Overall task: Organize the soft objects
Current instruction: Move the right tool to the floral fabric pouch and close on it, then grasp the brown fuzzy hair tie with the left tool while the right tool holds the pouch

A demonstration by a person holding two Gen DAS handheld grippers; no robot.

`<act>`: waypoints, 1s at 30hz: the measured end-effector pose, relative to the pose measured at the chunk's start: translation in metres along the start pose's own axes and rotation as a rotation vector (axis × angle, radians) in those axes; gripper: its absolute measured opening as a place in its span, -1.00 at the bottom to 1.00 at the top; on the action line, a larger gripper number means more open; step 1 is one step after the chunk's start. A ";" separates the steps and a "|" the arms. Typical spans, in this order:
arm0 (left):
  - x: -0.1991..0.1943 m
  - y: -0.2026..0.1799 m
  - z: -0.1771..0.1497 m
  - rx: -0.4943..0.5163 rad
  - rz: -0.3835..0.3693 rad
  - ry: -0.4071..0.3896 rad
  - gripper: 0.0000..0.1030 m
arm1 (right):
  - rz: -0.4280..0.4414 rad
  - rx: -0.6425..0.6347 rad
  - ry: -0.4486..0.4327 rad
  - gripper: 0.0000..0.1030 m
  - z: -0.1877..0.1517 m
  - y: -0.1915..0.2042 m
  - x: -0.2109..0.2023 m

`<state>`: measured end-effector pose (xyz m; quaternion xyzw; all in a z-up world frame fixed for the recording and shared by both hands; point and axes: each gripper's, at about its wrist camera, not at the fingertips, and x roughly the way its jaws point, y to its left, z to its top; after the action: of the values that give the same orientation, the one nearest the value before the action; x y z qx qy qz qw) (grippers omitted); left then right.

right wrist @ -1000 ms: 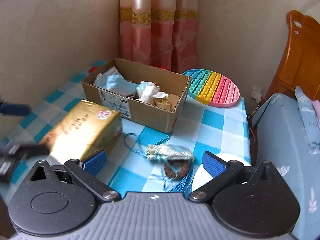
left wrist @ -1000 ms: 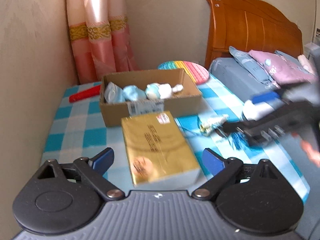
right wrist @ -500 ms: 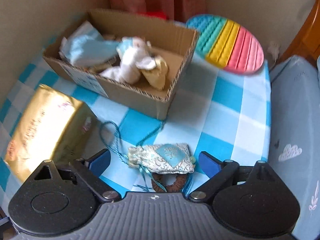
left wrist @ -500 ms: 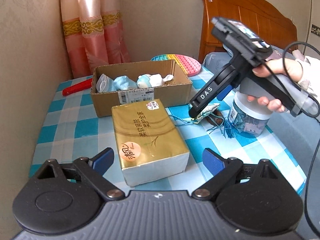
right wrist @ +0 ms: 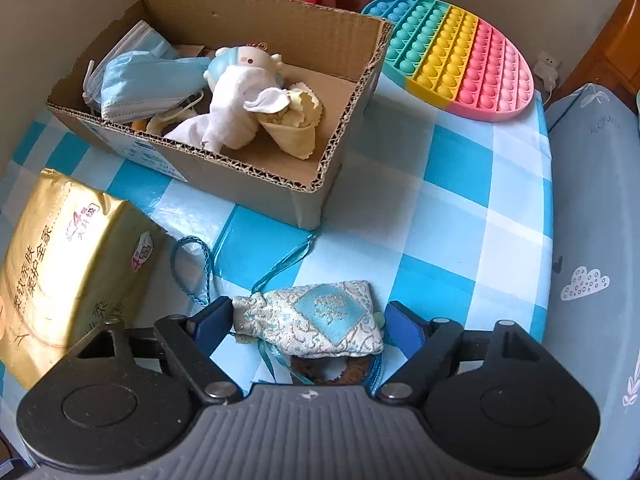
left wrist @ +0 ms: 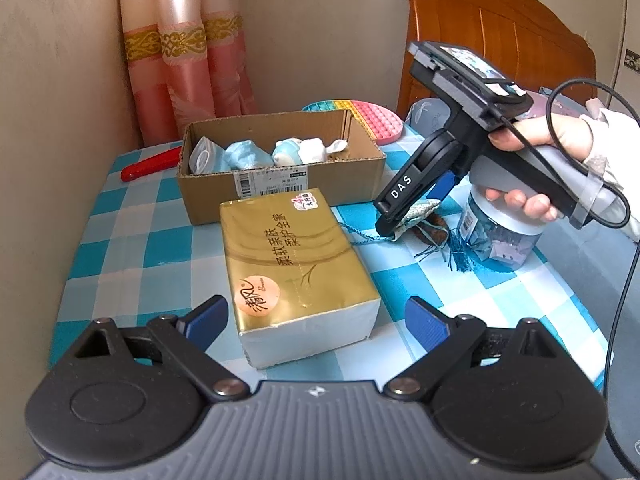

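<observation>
Brocade pouch [right wrist: 316,320] between closing right tool [right wrist: 308,322] pads

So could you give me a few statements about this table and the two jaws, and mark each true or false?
1. The pouch lies between the right gripper jaws, which are closing. True.
2. The box is empty. False: it holds face masks, a small plush toy and cloths.
3. The left gripper clamps the tissue pack. False: its jaws stand open with the pack's near end between them.
4. The rainbow pop toy lies outside the box. True.
5. The red thing sits in the box. False: it lies on the tablecloth beside the box.
</observation>
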<state>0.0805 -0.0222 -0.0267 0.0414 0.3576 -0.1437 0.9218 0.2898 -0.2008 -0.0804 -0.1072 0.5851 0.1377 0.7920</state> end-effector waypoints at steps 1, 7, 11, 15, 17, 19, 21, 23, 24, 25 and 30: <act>0.000 0.000 0.000 -0.002 0.003 0.002 0.84 | -0.003 -0.002 0.002 0.65 0.000 0.001 0.001; 0.001 0.001 -0.001 -0.008 0.009 0.014 0.84 | -0.013 -0.004 -0.008 0.48 0.000 0.002 -0.001; 0.000 0.000 -0.002 -0.002 0.016 0.026 0.84 | -0.017 -0.012 -0.026 0.22 -0.002 0.003 -0.007; 0.000 0.000 -0.003 0.007 0.031 0.046 0.84 | 0.004 -0.018 -0.048 0.17 -0.006 0.005 -0.017; -0.001 -0.001 -0.004 0.013 0.040 0.054 0.84 | 0.004 -0.024 -0.065 0.16 -0.009 0.006 -0.022; -0.002 -0.002 -0.005 0.027 0.048 0.066 0.84 | 0.022 -0.021 -0.081 0.16 -0.013 0.006 -0.029; -0.004 -0.004 -0.004 0.051 0.054 0.075 0.84 | 0.042 -0.019 -0.103 0.16 -0.017 0.006 -0.038; -0.005 -0.007 -0.003 0.081 0.052 0.092 0.84 | 0.052 -0.020 -0.128 0.16 -0.022 0.007 -0.046; -0.004 -0.009 -0.002 0.097 0.044 0.103 0.84 | 0.059 -0.018 -0.140 0.16 -0.025 0.007 -0.052; -0.004 -0.010 -0.001 0.113 0.033 0.116 0.84 | 0.069 -0.016 -0.152 0.16 -0.029 0.006 -0.057; 0.000 -0.018 0.006 0.155 0.003 0.156 0.84 | 0.110 -0.012 -0.222 0.16 -0.050 0.006 -0.082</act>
<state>0.0787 -0.0400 -0.0218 0.1244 0.4161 -0.1658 0.8854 0.2199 -0.2195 -0.0169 -0.0636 0.4978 0.1955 0.8426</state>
